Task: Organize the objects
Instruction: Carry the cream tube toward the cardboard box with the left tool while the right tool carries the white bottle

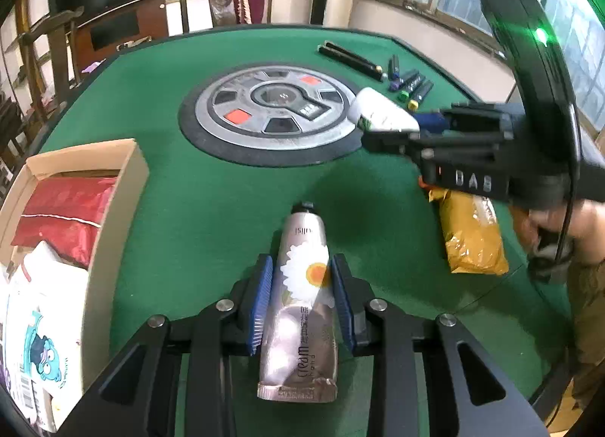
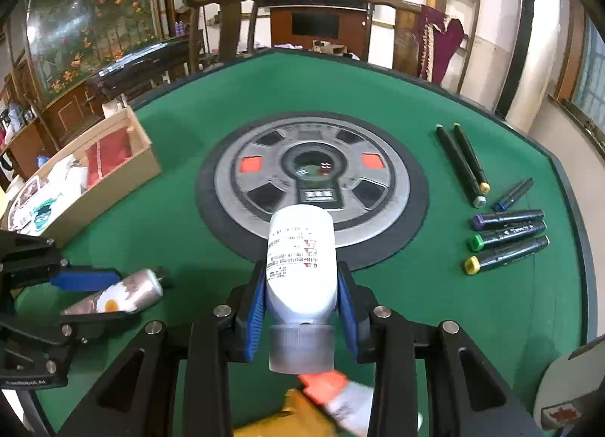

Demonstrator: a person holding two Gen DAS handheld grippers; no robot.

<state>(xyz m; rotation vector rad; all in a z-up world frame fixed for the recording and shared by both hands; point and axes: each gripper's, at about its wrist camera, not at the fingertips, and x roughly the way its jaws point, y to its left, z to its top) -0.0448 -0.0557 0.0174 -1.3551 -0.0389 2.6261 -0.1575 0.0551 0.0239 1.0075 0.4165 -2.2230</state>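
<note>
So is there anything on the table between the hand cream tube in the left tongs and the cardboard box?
Nothing visible. The hand cream tube sits clamped in the left tongs, and only bare green felt lies between it and the cardboard box.

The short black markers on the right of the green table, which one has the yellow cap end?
The short black marker with the yellow cap end lies nearest the camera in the right wrist view, below the green-capped marker, the purple-capped marker and the blue-capped marker.
</note>
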